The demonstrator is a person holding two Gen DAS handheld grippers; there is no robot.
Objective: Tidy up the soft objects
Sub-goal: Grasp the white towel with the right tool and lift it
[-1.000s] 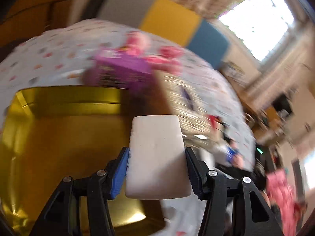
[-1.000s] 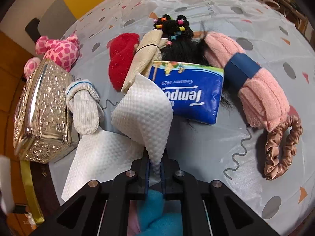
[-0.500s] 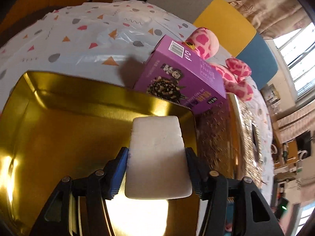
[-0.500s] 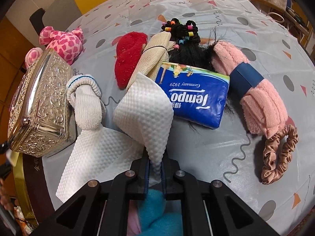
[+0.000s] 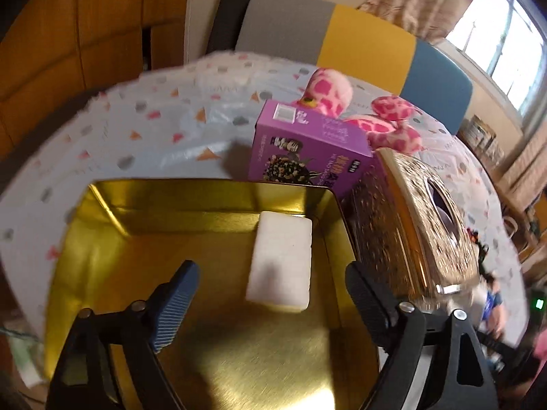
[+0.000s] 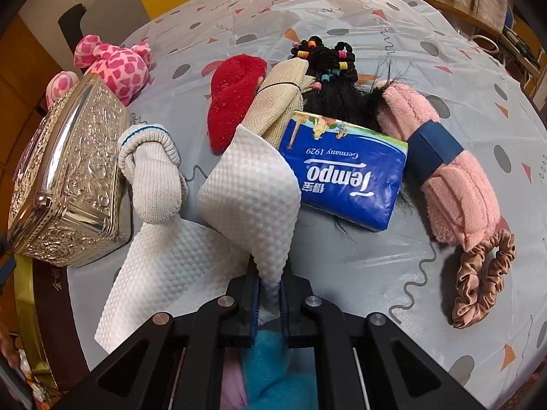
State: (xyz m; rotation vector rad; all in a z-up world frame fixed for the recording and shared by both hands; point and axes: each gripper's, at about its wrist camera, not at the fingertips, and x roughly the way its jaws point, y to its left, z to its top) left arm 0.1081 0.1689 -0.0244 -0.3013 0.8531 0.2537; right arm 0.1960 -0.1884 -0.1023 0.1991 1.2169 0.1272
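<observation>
Released since the earlier frame: white sponge [image 5: 280, 261], now lying in gold tray [image 5: 191, 191] near its far right corner; left gripper [image 5: 270, 294] jaws just opened wide, clear of it. Purple box [image 5: 307, 150] behind tray, ornate tin [image 5: 420, 218] beside. Right gripper [image 6: 269, 294] pinched on white cloth [image 6: 246, 198], blue tissue pack [image 6: 345, 171] just beyond

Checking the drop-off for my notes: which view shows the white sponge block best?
The left wrist view. The white sponge block lies in full sight inside the gold tin, ahead of the left claw, whose jaws have just been opening and stand clear of it. The right wrist view does not show it.
</observation>
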